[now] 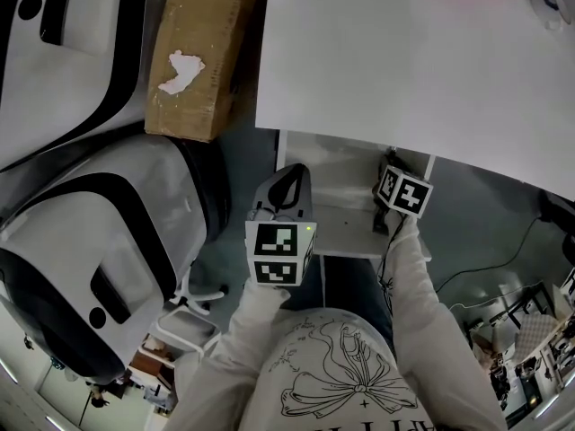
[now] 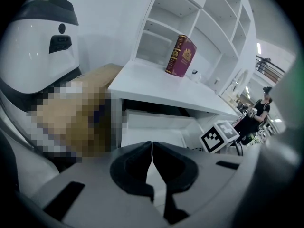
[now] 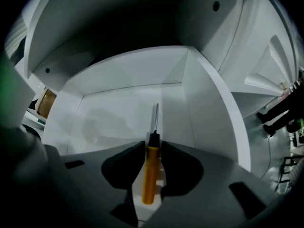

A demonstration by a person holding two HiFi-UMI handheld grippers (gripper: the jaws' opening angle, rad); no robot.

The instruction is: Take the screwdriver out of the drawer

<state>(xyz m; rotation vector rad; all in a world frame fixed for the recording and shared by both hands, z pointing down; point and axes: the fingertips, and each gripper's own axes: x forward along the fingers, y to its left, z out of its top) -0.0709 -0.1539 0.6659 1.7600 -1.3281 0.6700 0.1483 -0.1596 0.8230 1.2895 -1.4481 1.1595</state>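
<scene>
Drawer (image 1: 341,227) of smooth white board stands pulled out beneath the flat counter (image 1: 404,61) in the head view. Left gripper view: matte dark jaws of the left hand-held gripper (image 2: 152,148) meet, empty. Right gripper view: the right hand-held gripper (image 3: 153,148), jaws parted, flanks the round orange handle of the screwdriver (image 3: 151,172), which lies flat on the drawer floor.

Screwdriver (image 3: 151,171) in drawer (image 3: 114,113), between jaws of right tool (image 3: 153,145), book (image 2: 180,56) on desk (image 1: 404,61), box (image 1: 193,52) left of desk

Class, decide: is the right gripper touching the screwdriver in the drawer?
Cannot tell. The right gripper view shows the screwdriver between the right gripper's jaws, tips close beside its handle, but no plain gap or contact.
</scene>
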